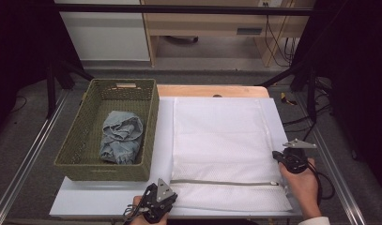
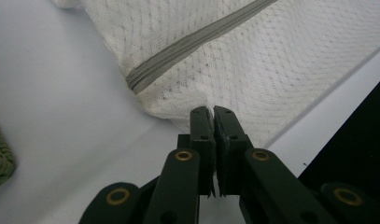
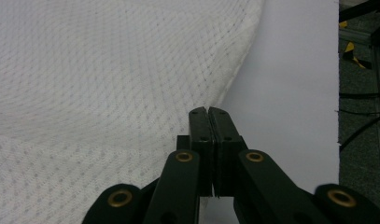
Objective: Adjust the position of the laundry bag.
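A white mesh laundry bag [image 1: 221, 140] lies flat on the white board, its grey zipper [image 1: 224, 182] running along the near side. My left gripper [image 1: 169, 196] is at the bag's near left corner. In the left gripper view its jaws are shut [image 2: 212, 112], with a sliver of the bag's [image 2: 271, 60] hem pinched between them just below the zipper's [image 2: 192, 44] end. My right gripper [image 1: 277, 155] is at the bag's right edge. It is shut [image 3: 208, 111] where the mesh [image 3: 108, 84] meets its tips, and the fabric bulges up there.
A green woven basket [image 1: 104, 171] stands left of the bag and holds a crumpled blue denim garment [image 1: 120, 136]. The white board [image 1: 109, 197] covers a wooden table [image 1: 212, 90]. Metal rails run along both sides, and cables [image 1: 299, 119] lie on the floor at right.
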Demonstrator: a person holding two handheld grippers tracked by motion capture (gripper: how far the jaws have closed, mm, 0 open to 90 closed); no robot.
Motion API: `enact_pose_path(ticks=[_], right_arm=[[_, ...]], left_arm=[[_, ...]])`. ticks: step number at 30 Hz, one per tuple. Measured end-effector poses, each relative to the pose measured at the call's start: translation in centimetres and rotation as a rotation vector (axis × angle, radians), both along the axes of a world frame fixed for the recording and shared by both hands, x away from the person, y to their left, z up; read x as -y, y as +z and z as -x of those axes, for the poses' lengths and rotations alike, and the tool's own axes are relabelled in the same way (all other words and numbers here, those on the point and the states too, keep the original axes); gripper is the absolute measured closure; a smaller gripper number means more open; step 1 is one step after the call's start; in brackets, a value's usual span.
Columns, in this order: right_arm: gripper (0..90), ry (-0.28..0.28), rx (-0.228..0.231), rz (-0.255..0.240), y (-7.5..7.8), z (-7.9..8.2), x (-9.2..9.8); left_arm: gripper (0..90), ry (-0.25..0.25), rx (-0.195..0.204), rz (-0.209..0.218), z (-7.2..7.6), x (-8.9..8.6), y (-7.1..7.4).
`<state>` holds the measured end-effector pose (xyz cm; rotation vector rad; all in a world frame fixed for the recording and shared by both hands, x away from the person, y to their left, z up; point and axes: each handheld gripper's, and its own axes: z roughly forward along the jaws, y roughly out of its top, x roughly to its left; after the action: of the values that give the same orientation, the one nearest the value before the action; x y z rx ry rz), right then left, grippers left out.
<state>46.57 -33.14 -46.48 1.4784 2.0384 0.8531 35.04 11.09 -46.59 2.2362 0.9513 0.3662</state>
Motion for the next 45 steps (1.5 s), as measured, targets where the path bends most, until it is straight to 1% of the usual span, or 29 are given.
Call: enact_pose_path(ticks=[5,9,11,12,13,14,15,16,18,19,20,21,22,23,24,25,26,27,28,29,30,31,33,37,39,41,42,44,45], right_arm=[[87.1,0.006,0.006,-0.002,0.0,0.1,0.0],[77.9,0.005,0.027,0.005,0.1,0.2,-0.1],[71.3,-0.003,0.041,0.011,0.2,0.3,-0.1],[71.3,-0.003,0.041,0.011,0.2,0.3,-0.1],[68.4,-0.006,0.05,0.013,0.2,0.3,0.0],[65.5,-0.016,0.054,0.009,0.3,0.4,0.0],[62.2,-0.019,0.063,0.008,0.4,0.5,0.0],[55.5,-0.03,0.073,-0.001,0.6,0.8,0.0],[52.7,-0.039,0.076,-0.012,0.6,0.9,0.0],[49.6,-0.038,0.087,-0.042,0.8,1.0,0.1],[44.8,-0.034,0.116,-0.076,1.1,1.3,0.1],[44.8,-0.034,0.116,-0.076,1.1,1.3,0.1],[39.1,-0.034,0.139,-0.088,1.3,1.6,0.1],[39.1,-0.034,0.139,-0.088,1.3,1.6,0.1],[36.7,-0.034,0.151,-0.086,1.4,1.7,0.1],[34.2,-0.03,0.173,-0.091,1.6,1.9,0.0],[28.4,-0.02,0.205,-0.092,1.9,2.4,-0.1],[26.2,-0.016,0.225,-0.088,2.1,2.5,-0.2],[26.2,-0.016,0.225,-0.088,2.1,2.5,-0.2],[19.6,0.003,0.274,-0.078,2.4,3.2,-0.5],[17.7,0.005,0.286,-0.077,2.6,3.5,-0.6],[17.7,0.005,0.286,-0.077,2.6,3.5,-0.6],[13.5,0.011,0.31,-0.072,2.8,3.9,-0.7],[13.3,0.016,0.327,-0.071,3.0,5.0,-0.5],[11.9,0.031,0.337,-0.071,3.0,6.0,-0.2],[11.5,0.043,0.352,-0.059,3.1,6.7,0.0],[11.5,0.043,0.352,-0.059,3.1,6.7,0.0],[10.6,0.064,0.361,-0.052,3.3,7.5,0.1],[10.5,0.069,0.357,-0.054,3.3,7.8,0.2]], left_arm=[[87.3,0.002,0.0,-0.001,0.0,-0.1,0.0],[83.0,0.011,0.007,0.003,0.0,-0.2,0.0],[73.1,0.021,0.023,0.005,0.0,-0.2,0.1],[68.8,0.021,0.023,0.005,0.0,-0.2,0.1],[68.8,0.024,0.03,0.007,0.0,-0.2,0.2],[64.1,0.027,0.034,0.013,-0.1,-0.2,0.2],[58.7,0.03,0.039,0.015,-0.1,-0.2,0.2],[49.2,0.032,0.043,0.021,-0.1,-0.1,0.3],[46.8,0.022,0.049,0.029,-0.1,-0.1,0.4],[44.0,0.024,0.057,0.043,-0.1,-0.1,0.4],[38.5,0.025,0.065,0.058,-0.1,0.0,0.5],[36.9,0.025,0.065,0.058,-0.1,0.0,0.5],[34.6,0.018,0.073,0.071,-0.2,0.1,0.6],[33.0,0.018,0.073,0.071,-0.2,0.1,0.6],[33.0,0.018,0.085,0.084,-0.1,0.1,0.7],[31.0,0.016,0.095,0.092,-0.1,0.1,0.8],[27.7,0.011,0.122,0.101,0.0,0.3,0.9],[26.6,0.005,0.139,0.109,0.0,0.3,1.0],[25.2,0.005,0.139,0.109,0.0,0.3,1.0],[23.7,0.001,0.153,0.12,0.0,0.3,1.1],[22.1,-0.004,0.161,0.124,0.0,0.3,1.1],[22.1,-0.003,0.166,0.127,0.0,0.3,1.1],[18.5,0.005,0.167,0.142,0.0,0.2,1.1],[15.6,0.012,0.186,0.17,0.0,0.0,1.2],[13.3,0.016,0.195,0.19,-0.1,-0.1,1.3],[11.7,0.017,0.198,0.196,-0.1,-0.2,1.3],[11.7,0.015,0.198,0.203,-0.1,-0.2,1.3],[9.9,-0.002,0.206,0.224,-0.1,-0.2,1.3],[9.6,-0.002,0.206,0.224,-0.1,-0.2,1.3]])
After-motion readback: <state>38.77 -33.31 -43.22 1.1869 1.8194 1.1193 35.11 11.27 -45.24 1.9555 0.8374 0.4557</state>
